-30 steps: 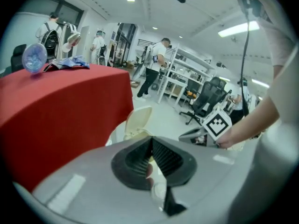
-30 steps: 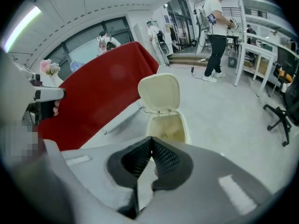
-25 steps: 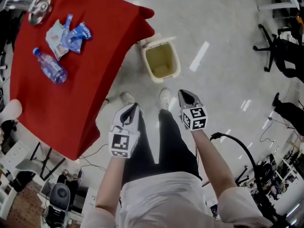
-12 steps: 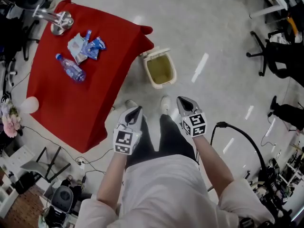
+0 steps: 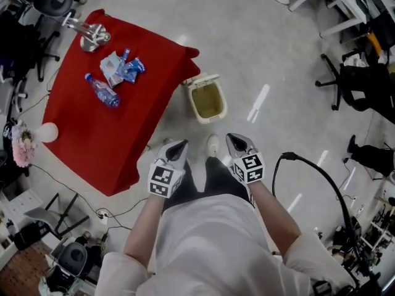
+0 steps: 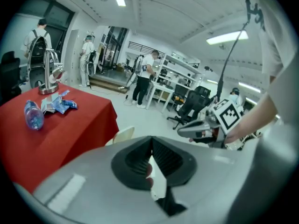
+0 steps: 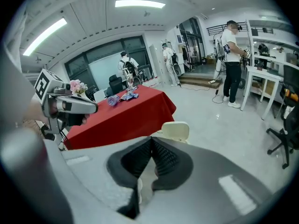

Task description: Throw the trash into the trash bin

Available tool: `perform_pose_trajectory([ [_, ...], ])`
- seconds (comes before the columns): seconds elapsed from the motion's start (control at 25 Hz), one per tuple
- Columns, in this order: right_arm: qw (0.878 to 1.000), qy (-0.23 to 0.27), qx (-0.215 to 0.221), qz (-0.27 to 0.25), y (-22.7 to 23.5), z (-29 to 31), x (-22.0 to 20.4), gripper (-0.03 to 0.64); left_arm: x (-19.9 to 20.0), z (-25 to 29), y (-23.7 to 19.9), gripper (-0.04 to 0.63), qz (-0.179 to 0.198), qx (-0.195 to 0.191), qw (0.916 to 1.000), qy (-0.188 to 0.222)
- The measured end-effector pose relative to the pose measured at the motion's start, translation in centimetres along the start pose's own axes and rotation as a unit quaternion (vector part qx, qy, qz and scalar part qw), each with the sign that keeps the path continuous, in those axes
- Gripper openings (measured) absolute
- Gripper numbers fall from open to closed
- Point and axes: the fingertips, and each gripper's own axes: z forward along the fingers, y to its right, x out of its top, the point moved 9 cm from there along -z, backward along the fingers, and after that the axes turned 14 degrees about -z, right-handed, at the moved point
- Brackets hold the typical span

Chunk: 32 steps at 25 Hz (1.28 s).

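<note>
Fingers closed tight, nothing held: left gripper [image 5: 179, 145], right gripper [image 5: 237, 142].
Red table [image 5: 92, 140]; open trash bin [image 5: 207, 98] on floor beside its corner; plastic bottle [image 5: 103, 91], blue wrappers [image 5: 123, 68] near tabletop's far edge.

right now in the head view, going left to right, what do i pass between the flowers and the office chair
flowers → water bottle → trash bin → office chair. The wrappers are left out because they overlap the bottle side to side.
</note>
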Motion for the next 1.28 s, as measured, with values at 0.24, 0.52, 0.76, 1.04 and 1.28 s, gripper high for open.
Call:
perform_pose_trajectory([
  [0.24,1.000,0.014,0.013,-0.010,0.3,-1.1,1.6,0.000,0.7,-0.6,1.7,0.006,0.000,0.011,0.9999,0.012],
  [0.52,0.999,0.031,0.033,-0.029,1.7,-3.1,2.9,0.000,0.6,-1.6,4.1,0.006,-0.022,0.033,0.9983,0.041],
  [0.76,0.995,0.049,0.068,-0.046,2.5,-4.1,3.7,0.000,1.1,-2.9,5.1,0.011,-0.047,0.053,0.9951,0.070],
  [1.04,0.992,0.065,0.086,-0.061,2.9,-4.6,5.2,0.000,1.7,-5.6,4.8,0.006,-0.051,0.102,0.9872,0.111],
  [1.28,0.991,0.073,0.094,-0.059,3.0,-3.6,7.2,0.000,3.0,-7.6,2.5,0.006,-0.050,0.133,0.9819,0.125],
])
